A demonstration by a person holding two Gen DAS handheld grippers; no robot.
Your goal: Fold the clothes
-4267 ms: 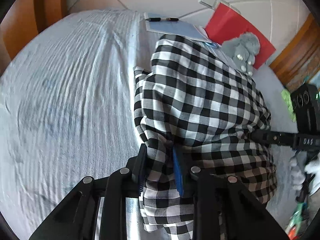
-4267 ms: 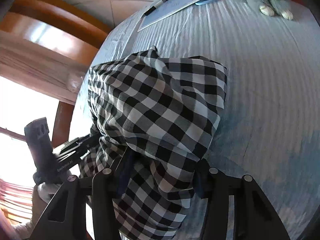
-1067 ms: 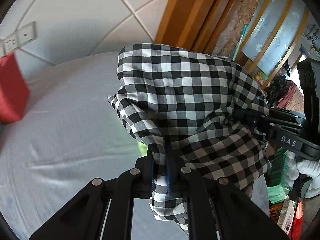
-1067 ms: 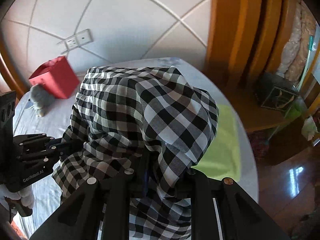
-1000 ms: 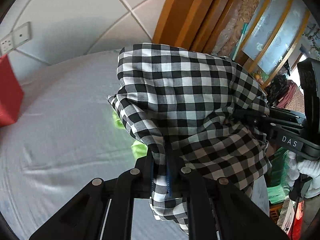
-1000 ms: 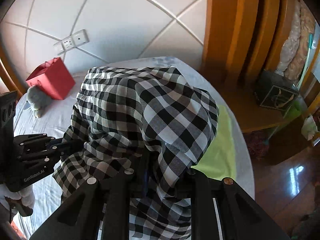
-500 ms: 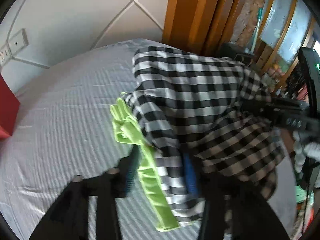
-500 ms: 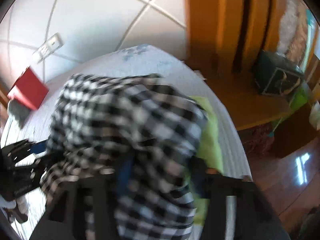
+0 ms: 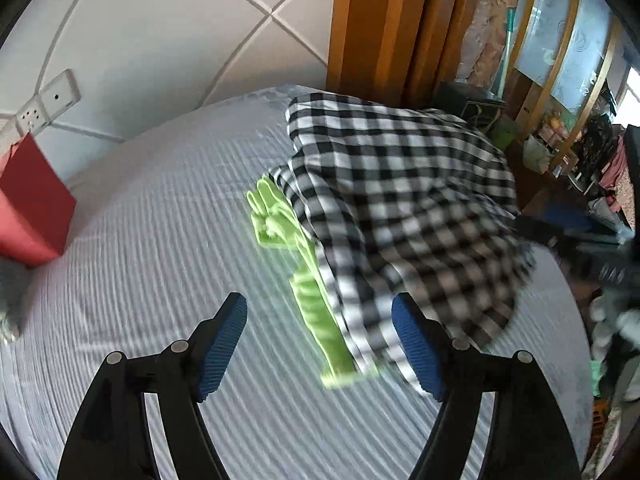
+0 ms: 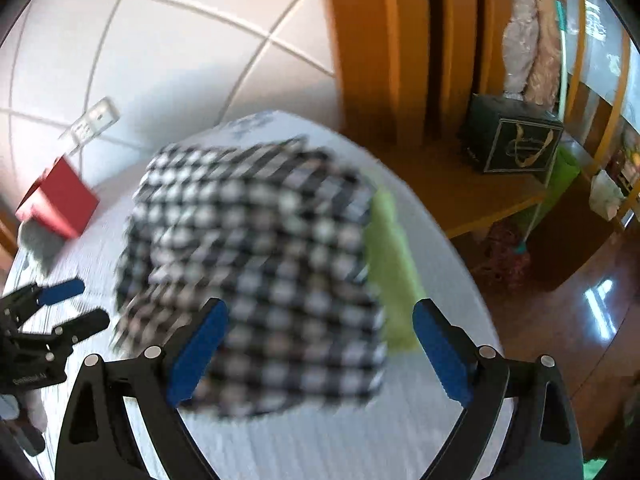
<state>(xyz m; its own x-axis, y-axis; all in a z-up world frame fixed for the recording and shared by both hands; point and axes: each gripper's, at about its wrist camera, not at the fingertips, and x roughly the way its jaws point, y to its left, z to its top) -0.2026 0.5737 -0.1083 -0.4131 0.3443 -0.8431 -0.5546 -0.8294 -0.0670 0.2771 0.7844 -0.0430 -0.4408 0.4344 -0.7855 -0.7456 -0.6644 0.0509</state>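
Fingers of the left gripper were opening, pressing nothing, beside the checked shirt. That shirt lay on the bed, atop a green garment. To its right, the right gripper was opening too, its fingers straddling the shirt's near edge without pressing it.

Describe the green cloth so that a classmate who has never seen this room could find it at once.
Start at the bed with the pale striped sheet, near its end by the wooden post. There a black-and-white checked shirt lies in a heap. The green cloth sticks out from under the shirt's edge: plain, bright lime, the only piece without a pattern.
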